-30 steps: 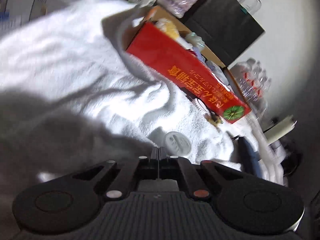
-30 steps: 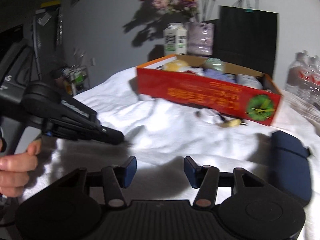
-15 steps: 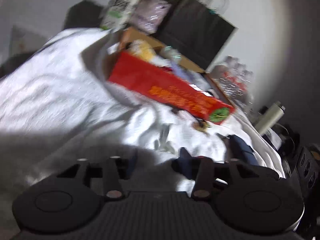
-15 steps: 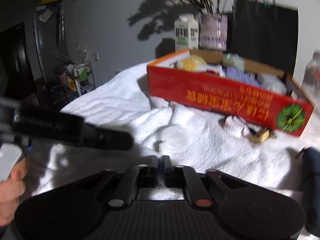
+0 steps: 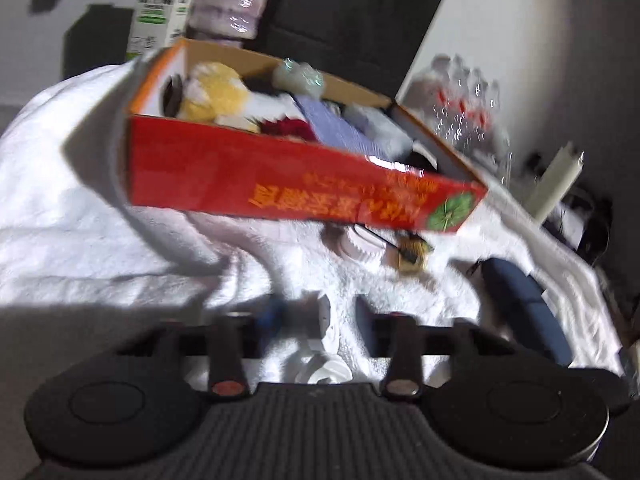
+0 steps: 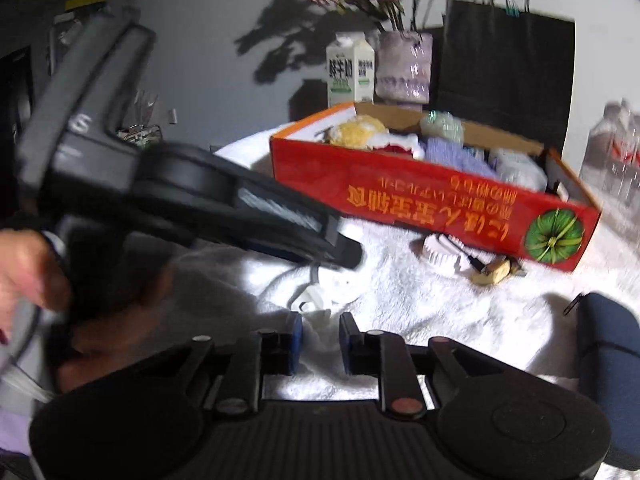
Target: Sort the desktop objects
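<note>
Left wrist view: pick-up step, I judge; the left gripper [image 5: 320, 316], jaws just closing, stands narrow but clear of the white cap [image 5: 325, 320] between them, near the white towel's [image 5: 80, 208] front edge, seemingly tipped on edge, its axis blurred. Right wrist view: the right gripper [image 6: 320, 338], just opening, narrow and empty, sits behind the white cap [image 6: 314, 300]. Next, the left should pinch and lift it into the red carton [image 6: 400, 200].

Background items: milk carton [image 6: 351, 71] beside a vase of flowers [image 6: 405, 65]; black paper bag [image 6: 505, 76] behind; pack of water bottles [image 6: 614, 156] at right; white towel [image 6: 420, 300] covering the surface.
</note>
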`<state>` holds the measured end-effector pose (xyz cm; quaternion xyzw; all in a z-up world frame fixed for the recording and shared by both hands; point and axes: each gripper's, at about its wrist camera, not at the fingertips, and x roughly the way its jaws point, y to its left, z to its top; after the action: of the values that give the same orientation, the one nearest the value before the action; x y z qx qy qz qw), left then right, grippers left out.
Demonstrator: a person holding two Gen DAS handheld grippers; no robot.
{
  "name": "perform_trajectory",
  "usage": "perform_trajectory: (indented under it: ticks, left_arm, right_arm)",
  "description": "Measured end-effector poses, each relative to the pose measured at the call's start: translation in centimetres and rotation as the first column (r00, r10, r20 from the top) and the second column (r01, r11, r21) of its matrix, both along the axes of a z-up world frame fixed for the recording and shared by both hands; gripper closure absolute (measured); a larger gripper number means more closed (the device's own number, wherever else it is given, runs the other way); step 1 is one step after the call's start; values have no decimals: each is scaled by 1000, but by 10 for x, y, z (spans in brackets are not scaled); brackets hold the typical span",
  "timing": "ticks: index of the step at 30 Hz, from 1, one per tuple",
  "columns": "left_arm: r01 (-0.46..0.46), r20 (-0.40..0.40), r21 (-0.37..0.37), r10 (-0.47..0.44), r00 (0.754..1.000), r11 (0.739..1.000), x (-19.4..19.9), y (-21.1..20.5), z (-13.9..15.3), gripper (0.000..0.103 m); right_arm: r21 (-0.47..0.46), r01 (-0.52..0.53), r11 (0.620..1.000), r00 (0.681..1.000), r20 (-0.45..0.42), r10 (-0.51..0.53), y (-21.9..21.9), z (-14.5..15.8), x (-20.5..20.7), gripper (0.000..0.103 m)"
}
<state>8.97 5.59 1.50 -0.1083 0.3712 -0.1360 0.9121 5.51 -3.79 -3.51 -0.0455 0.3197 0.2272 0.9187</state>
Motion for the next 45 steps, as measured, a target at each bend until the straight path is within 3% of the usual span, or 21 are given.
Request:
perform_trajectory:
  ticks: [1, 7, 10, 11, 12, 17, 23, 32, 38, 41, 45]
  left_arm:
    - [-5, 8, 22, 4, 1000, 1000, -1, -2, -1, 84]
    - [-69, 35, -116, 74, 997, 991, -27, 27, 8, 93]
    - [-125, 69, -121, 134, 989, 985, -49, 37, 17, 94]
    - [-142, 84, -119, 152, 985, 983, -56, 41, 19, 94]
    - [-162, 88, -115, 173, 981, 980, -63, 45, 21, 94]
    - [-217, 85, -119, 228, 970, 969, -91, 56, 25, 93]
    - [-232, 162, -71, 241, 957, 970, -121, 33, 44, 93]
    - [-141, 274, -20, 141, 951, 990, -151, -9, 89, 93]
    - [-97, 320, 31, 82, 944, 995, -94, 7, 150, 93]
    - [-101, 289, 72, 76, 954, 992, -31, 12, 168, 93]
    - [-106, 166, 96, 89, 982, 990, 69, 15, 158, 93]
  right_arm:
    - [14, 7, 1000, 1000, -8, -7, 0, -1, 3, 84]
    - [63, 34, 997, 997, -67, -30, 7, -11, 28, 74]
    - [63, 32, 997, 997, -66, -27, 16, -15, 35, 73]
    - [48, 23, 999, 998, -57, -20, 20, -15, 34, 89]
    - [28, -3, 1000, 999, -48, 4, 23, -16, 31, 90]
    - [6, 29, 1000, 998, 49, -29, 19, -3, 1, 90]
    - [126, 175, 977, 970, 149, -193, -40, 41, -41, 90]
    - [155, 246, 957, 934, 225, -276, -92, 83, -102, 90]
    - [182, 201, 962, 917, 310, -250, -121, 132, -83, 90]
    - [177, 177, 968, 927, 300, -225, -127, 155, -35, 90]
    - [177, 133, 975, 968, 188, -166, -120, 169, 62, 90]
